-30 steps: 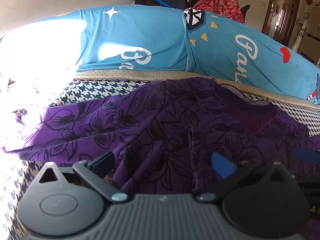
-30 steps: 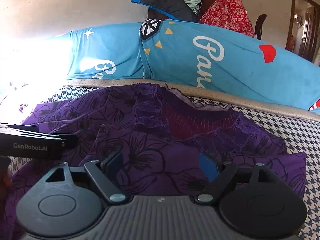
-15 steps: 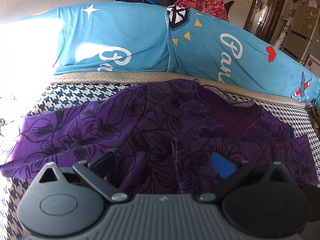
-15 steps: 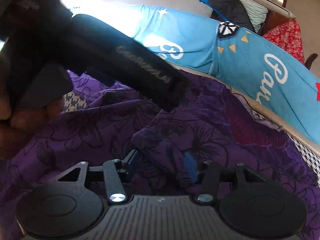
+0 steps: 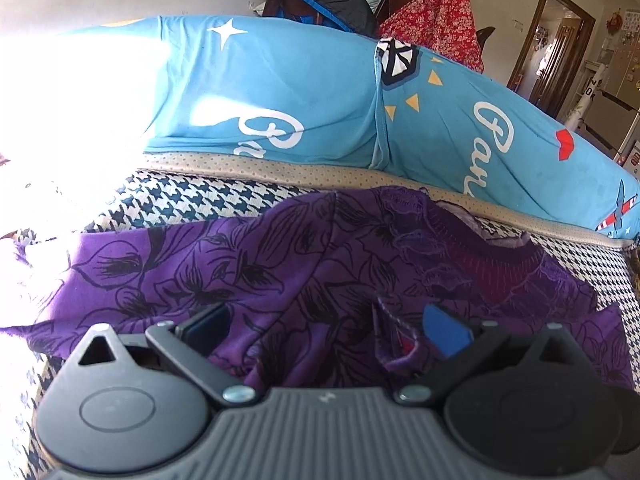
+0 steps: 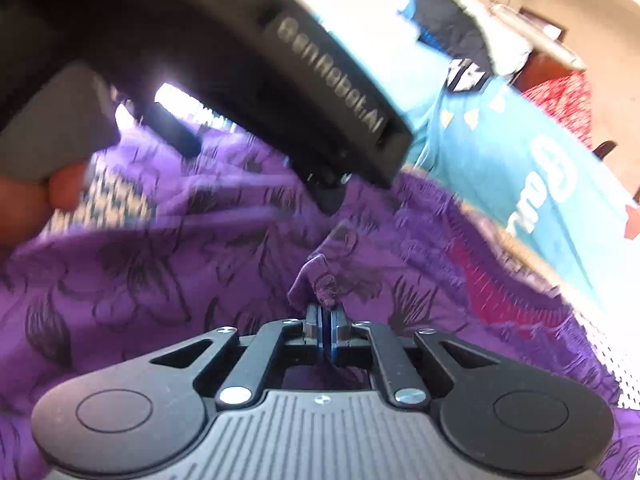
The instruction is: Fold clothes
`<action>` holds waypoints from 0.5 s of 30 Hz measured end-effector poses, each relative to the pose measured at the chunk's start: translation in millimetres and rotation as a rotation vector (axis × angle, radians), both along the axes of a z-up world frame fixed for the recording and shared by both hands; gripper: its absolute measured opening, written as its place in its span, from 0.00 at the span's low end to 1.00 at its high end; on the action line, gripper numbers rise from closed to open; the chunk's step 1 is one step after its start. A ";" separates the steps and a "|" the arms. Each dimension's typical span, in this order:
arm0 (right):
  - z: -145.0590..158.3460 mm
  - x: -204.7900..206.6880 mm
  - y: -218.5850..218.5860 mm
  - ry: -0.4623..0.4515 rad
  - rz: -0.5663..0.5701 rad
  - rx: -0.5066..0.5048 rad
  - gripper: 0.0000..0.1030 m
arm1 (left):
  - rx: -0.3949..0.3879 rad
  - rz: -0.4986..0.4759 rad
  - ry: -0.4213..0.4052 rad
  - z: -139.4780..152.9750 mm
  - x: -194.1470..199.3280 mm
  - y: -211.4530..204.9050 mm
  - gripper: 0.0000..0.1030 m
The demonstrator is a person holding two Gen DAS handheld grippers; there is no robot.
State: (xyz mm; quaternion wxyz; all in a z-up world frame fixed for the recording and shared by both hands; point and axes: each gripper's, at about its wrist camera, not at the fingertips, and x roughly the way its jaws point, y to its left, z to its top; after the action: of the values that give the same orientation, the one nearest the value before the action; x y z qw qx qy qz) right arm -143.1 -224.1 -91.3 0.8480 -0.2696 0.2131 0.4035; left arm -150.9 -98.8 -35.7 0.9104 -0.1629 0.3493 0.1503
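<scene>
1. Left wrist view: the purple floral garment (image 5: 280, 272) is seen spread flat on a houndstooth-patterned surface (image 5: 192, 200), straight ahead of and below the left gripper (image 5: 324, 324). Its long axis runs left to right across the view, with 1 sleeve stretched out to the left and the ribbed neckline ahead to the right.
2. A blue printed cover (image 5: 312, 92) is draped along the far side, beyond the garment.
3. The left gripper's jaws stand wide apart, with nothing pressed; a small raised fold of cloth (image 5: 394, 332) sits between them, nearer the blue right pad.
4. In the right wrist view, the right gripper (image 6: 327, 320) is shown clamped on a bunched tip of the same garment (image 6: 140, 264), which puckers up just ahead of the pads (image 6: 335, 322).
5. The right hand is judged the nearer, being already attached; the fold is likely to be carried across the long axis.
6. The cloth appears thin, soft and limp, with black line-drawn flowers and a lace-like trim near the collar.
</scene>
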 end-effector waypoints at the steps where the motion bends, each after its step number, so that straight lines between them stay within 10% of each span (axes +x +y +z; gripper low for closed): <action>1: 6.2 -1.7 -1.9 0.009 0.014 0.046 0.05 | 0.010 0.009 -0.003 0.9 -0.4 0.8 1.00; 5: 14.3 -9.0 -3.2 0.038 0.089 0.102 0.08 | 0.020 0.022 0.016 -3.0 0.9 1.7 1.00; 8: 9.2 -7.1 -2.2 0.070 0.092 0.015 0.30 | 0.029 0.009 0.027 -7.2 2.0 -4.3 1.00; 15: 23.9 17.8 -44.4 0.102 -0.014 0.023 0.32 | 0.096 -0.059 0.006 -10.5 3.1 -31.0 1.00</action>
State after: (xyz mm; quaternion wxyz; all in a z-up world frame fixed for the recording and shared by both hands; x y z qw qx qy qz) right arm -125.3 -268.5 -67.4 0.8419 -0.2373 0.2532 0.4132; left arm -147.8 -129.8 -46.2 0.9201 -0.1080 0.3491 0.1407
